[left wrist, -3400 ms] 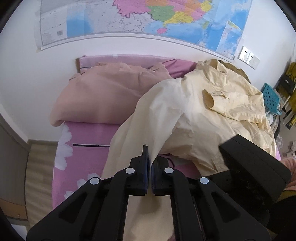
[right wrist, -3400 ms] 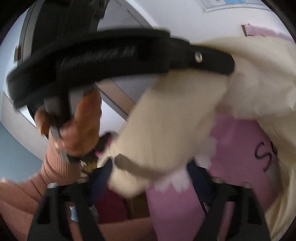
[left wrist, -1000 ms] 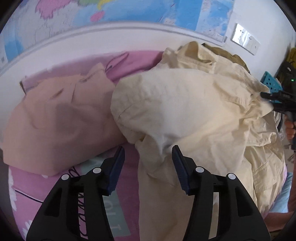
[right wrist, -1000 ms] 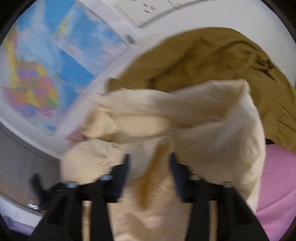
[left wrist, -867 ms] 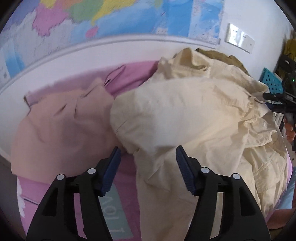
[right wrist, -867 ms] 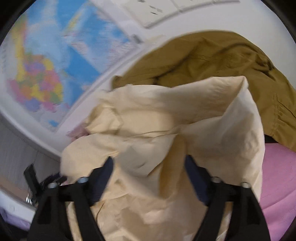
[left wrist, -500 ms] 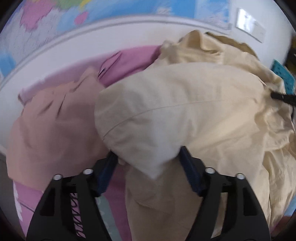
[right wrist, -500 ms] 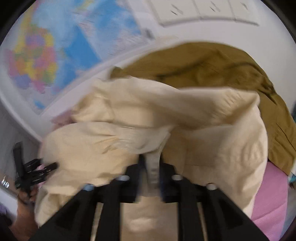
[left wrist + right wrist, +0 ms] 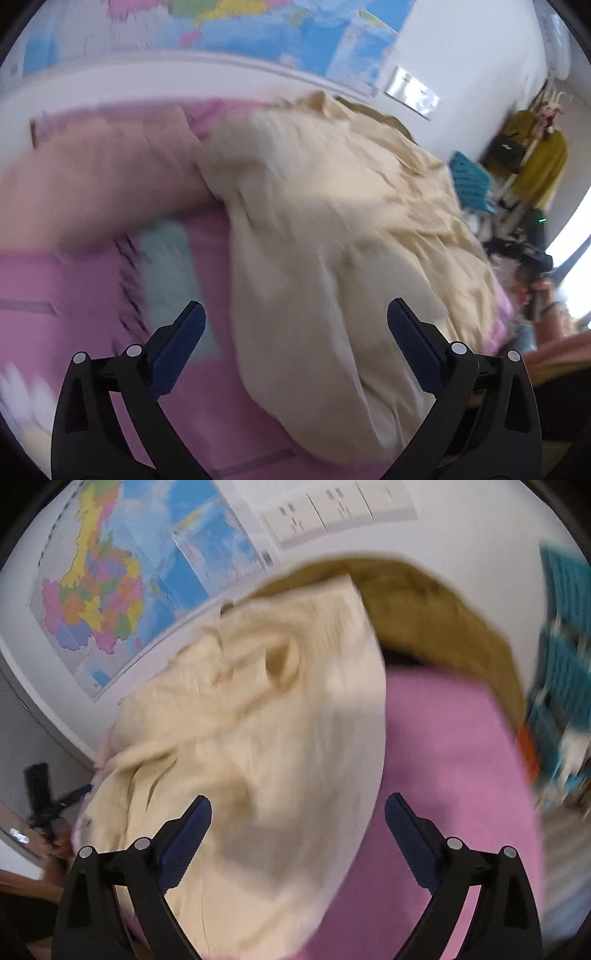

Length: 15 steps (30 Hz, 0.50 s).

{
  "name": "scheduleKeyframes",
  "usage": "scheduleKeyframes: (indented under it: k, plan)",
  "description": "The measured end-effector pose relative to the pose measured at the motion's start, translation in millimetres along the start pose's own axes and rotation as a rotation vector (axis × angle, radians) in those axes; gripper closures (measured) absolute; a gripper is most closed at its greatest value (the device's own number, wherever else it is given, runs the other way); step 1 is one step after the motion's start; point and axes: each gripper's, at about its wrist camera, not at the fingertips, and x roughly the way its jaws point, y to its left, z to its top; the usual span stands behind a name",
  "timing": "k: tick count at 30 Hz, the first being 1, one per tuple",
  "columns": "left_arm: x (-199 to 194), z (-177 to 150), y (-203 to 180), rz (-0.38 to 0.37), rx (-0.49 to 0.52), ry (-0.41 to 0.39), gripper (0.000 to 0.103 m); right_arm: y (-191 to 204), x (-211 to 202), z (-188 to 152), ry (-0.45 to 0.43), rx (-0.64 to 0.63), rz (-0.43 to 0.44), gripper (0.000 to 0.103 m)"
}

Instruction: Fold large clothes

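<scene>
A large cream garment point(image 9: 332, 229) lies crumpled on the pink bed sheet point(image 9: 74, 295); it also shows in the right wrist view point(image 9: 258, 738). My left gripper point(image 9: 295, 325) is wide open and empty just above the garment's near edge. My right gripper point(image 9: 297, 812) is wide open and empty over the garment's other edge, next to bare pink sheet point(image 9: 443, 775). The other gripper shows small at the right of the left wrist view point(image 9: 532, 258). Both views are motion-blurred.
A salmon-pink quilt point(image 9: 92, 184) lies at the bed's left. A mustard-brown garment point(image 9: 436, 620) lies behind the cream one. A map point(image 9: 129, 572) and wall switches point(image 9: 332, 513) are on the wall. A teal basket point(image 9: 469, 181) and cluttered rack point(image 9: 528, 166) stand beyond the bed.
Both grippers had closed on the cream garment half a second ago; now both are wide open and have pulled back, and the garment lies dropped on the bed.
</scene>
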Motion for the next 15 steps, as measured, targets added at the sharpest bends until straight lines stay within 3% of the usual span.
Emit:
scheduleKeyframes:
  k: [3,5,6,7,9,11,12,15]
  plan:
    - [8,-22,-5,-0.029,-0.012,0.032,0.006,-3,12,-30,0.052,0.036,0.075,0.01]
    - [25,-28,-16,0.001,0.009,0.063,0.006,2,17,-39,0.051,0.036,0.107,0.01]
    - [34,-32,-21,0.024,0.02,0.08,0.006,6,20,-42,0.039,0.031,0.119,0.017]
    - [42,-32,-24,0.039,0.018,0.094,0.008,9,22,-44,0.036,0.024,0.126,0.047]
    - [50,-31,-23,0.018,-0.033,0.113,0.046,14,25,-43,0.032,0.049,0.168,0.088]
    - [43,-29,-21,-0.008,-0.08,0.094,0.074,21,15,-42,0.016,0.058,0.177,0.092]
    - [33,-27,-21,-0.016,-0.099,0.072,0.083,26,3,-42,-0.009,0.06,0.194,0.095]
    - [-7,-24,-24,-0.076,-0.127,-0.013,0.09,42,-42,-42,-0.083,0.024,0.253,0.098]
